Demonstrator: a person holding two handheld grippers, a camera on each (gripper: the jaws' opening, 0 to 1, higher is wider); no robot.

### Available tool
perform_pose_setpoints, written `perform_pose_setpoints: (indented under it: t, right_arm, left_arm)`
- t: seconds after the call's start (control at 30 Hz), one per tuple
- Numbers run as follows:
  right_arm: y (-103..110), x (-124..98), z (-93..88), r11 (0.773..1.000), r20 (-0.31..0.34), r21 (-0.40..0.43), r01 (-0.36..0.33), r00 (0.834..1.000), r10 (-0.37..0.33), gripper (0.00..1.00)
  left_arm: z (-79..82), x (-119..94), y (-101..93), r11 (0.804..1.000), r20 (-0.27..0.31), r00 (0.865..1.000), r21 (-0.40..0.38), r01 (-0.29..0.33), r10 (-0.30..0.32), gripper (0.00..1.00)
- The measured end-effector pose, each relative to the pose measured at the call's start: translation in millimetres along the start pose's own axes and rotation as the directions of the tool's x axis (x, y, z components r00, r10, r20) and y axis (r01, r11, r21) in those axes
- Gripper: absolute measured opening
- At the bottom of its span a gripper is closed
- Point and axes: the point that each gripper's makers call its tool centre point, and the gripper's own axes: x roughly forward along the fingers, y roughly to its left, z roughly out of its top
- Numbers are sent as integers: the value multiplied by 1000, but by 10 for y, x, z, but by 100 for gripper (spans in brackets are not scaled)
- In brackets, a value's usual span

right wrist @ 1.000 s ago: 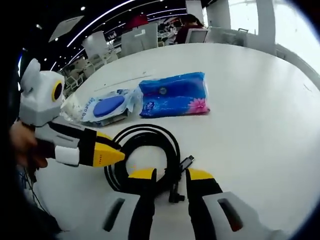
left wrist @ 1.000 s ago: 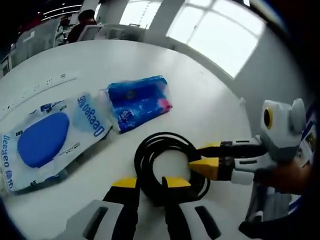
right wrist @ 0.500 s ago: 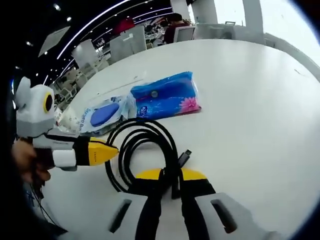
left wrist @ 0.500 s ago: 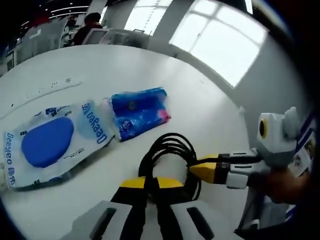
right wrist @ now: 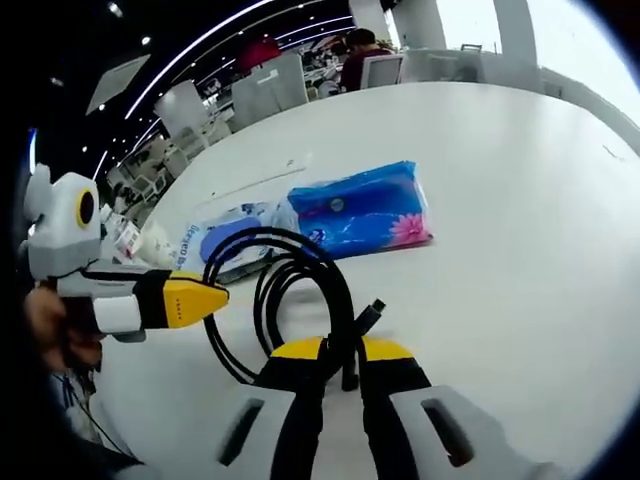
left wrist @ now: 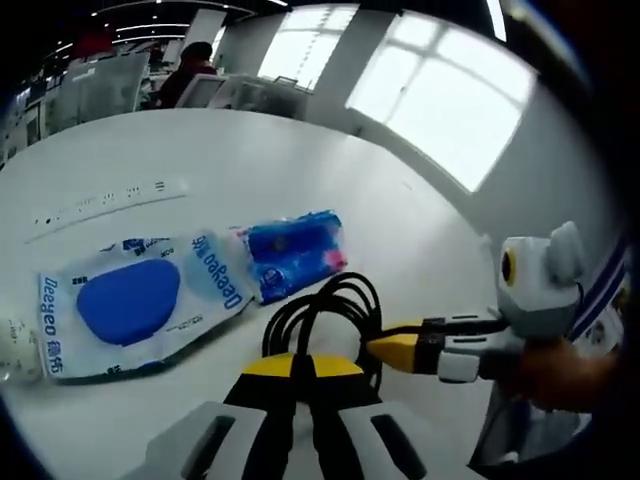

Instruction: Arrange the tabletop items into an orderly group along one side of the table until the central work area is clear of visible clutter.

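Observation:
A coiled black cable [left wrist: 325, 305] is held between both grippers over the white table [left wrist: 200, 150]. My left gripper [left wrist: 305, 362] is shut on the near side of the coil. My right gripper [left wrist: 385, 345] comes in from the right, shut on the coil's other side. In the right gripper view, the right gripper [right wrist: 340, 348] pinches the cable [right wrist: 290, 285] near its plug [right wrist: 366, 315], and the left gripper [right wrist: 215, 297] meets the loop from the left. A blue tissue pack [left wrist: 295, 252] and a wet-wipes pack [left wrist: 135, 300] lie side by side beyond the coil.
A small crumpled white item [left wrist: 12, 340] lies at the table's left edge beside the wipes. A thin white strip [left wrist: 100, 197] lies farther back. Chairs and a seated person [right wrist: 362, 50] are beyond the far edge. A hand [left wrist: 550, 372] holds the right gripper.
Both grippers have shut on the cable. The coil, flat on the table a second ago, now stands tilted up between them, nearer the packs.

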Motion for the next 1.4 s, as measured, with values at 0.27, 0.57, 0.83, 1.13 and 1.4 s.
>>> perform_pose_setpoints:
  t: [0.27, 0.57, 0.83, 1.13, 1.4]
  right_arm:
    - [81, 92, -11, 1000, -37, -26, -16, 999, 15, 8]
    - [46, 122, -67, 983, -49, -183, -12, 999, 3, 8]
    - [33, 159, -51, 972, -43, -234, -12, 999, 2, 9]
    - [48, 118, -58, 971, -10, -235, -38, 999, 37, 9]
    - [155, -45, 42, 957, 61, -285, -63, 995, 83, 23]
  left_arm:
    - [-32, 42, 169, 999, -16, 999, -21, -36, 36, 1]
    - [-166, 227, 266, 998, -56, 996, -11, -69, 68, 3]
    - [-215, 254, 279, 997, -75, 994, 16, -82, 83, 5]
    - [-159, 209, 330, 994, -31, 996, 66, -87, 89, 6]
    - [-115, 56, 320, 993, 28, 997, 97, -72, 70, 17]
